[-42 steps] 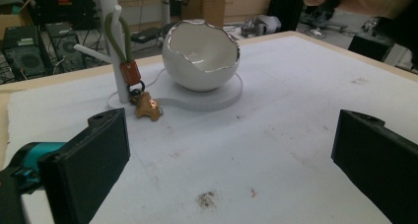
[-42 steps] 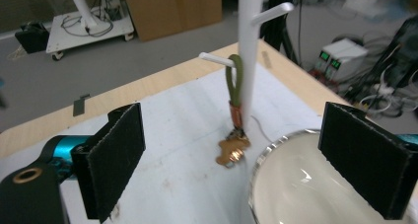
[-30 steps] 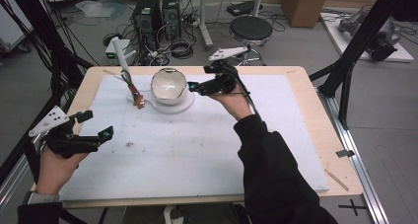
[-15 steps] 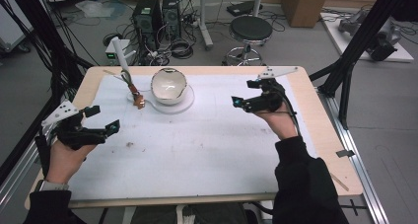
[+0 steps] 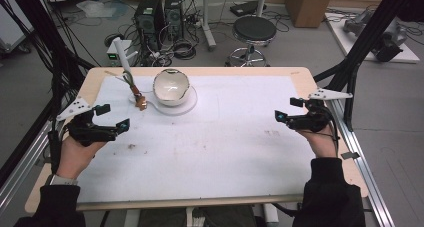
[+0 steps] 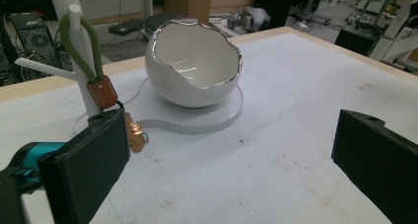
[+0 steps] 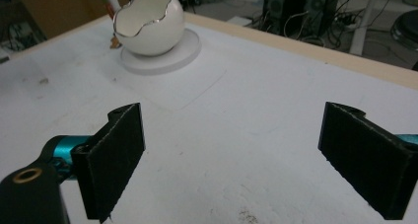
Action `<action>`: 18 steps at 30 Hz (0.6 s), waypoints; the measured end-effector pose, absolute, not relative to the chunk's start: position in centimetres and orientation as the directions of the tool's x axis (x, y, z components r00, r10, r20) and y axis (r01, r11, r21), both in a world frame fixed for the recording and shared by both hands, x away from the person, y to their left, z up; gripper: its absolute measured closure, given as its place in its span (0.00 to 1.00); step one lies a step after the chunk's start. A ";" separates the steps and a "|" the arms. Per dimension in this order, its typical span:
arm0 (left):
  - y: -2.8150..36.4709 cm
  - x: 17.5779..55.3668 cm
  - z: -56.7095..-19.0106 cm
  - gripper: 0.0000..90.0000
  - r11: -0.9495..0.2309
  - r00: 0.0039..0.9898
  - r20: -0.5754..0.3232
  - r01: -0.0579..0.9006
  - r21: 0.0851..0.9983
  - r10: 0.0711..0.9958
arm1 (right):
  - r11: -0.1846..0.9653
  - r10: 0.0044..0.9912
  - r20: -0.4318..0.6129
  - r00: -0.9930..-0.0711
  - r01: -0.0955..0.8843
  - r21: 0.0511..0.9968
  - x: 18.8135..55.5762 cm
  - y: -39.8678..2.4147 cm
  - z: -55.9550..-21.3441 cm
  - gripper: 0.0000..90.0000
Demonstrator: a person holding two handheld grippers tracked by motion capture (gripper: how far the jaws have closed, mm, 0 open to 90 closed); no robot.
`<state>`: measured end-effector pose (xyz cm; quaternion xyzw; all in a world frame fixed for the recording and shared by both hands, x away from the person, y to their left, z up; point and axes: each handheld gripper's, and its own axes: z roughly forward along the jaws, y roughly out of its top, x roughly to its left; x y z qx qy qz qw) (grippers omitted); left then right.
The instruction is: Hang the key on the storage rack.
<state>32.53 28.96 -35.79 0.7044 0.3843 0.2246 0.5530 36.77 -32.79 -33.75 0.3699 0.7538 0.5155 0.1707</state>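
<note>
Looking down from the high view, I see a wooden table (image 5: 320, 82) covered by a white mat (image 5: 225, 137). At the far left of the mat sits a white eggshell-shaped bowl (image 5: 171, 87) with a jagged silver rim, resting on a round white base (image 5: 187, 106). Just left of it stands a small white branched stand (image 5: 121, 54) with a green cord loop (image 6: 81, 46) hung on it; a brown leather tag (image 6: 102, 92) and a copper-coloured clasp (image 6: 135, 133) hang down to the mat.

My left gripper (image 5: 111, 116) hovers near the mat's left edge, held in a hand (image 5: 75, 154), its jaws spread wide and holding nothing. In the left gripper view the bowl sits ahead between the two black jaws, well apart from them.

My right gripper (image 5: 287, 110) is near the mat's right edge, well apart from the bowl, its jaws also wide open and empty. In the right gripper view the bowl appears far off at the upper left.
</note>
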 end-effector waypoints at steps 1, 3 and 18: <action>28.8 32.6 -35.8 0.02 -0.095 0.606 -0.109 0.294 0.951 0.788 | 0.195 0.734 0.124 -0.668 0.382 0.904 36.8 -32.8 -33.7 0.11; 28.6 32.7 -35.9 0.02 -0.105 0.609 -0.105 0.298 0.949 0.786 | 0.191 0.741 0.120 -0.661 0.380 0.905 36.0 -34.0 -33.8 0.11; 28.2 32.5 -35.9 0.02 -0.129 0.610 -0.095 0.312 0.941 0.787 | 0.094 0.774 0.177 -0.608 0.386 0.918 35.5 -36.4 -35.0 0.11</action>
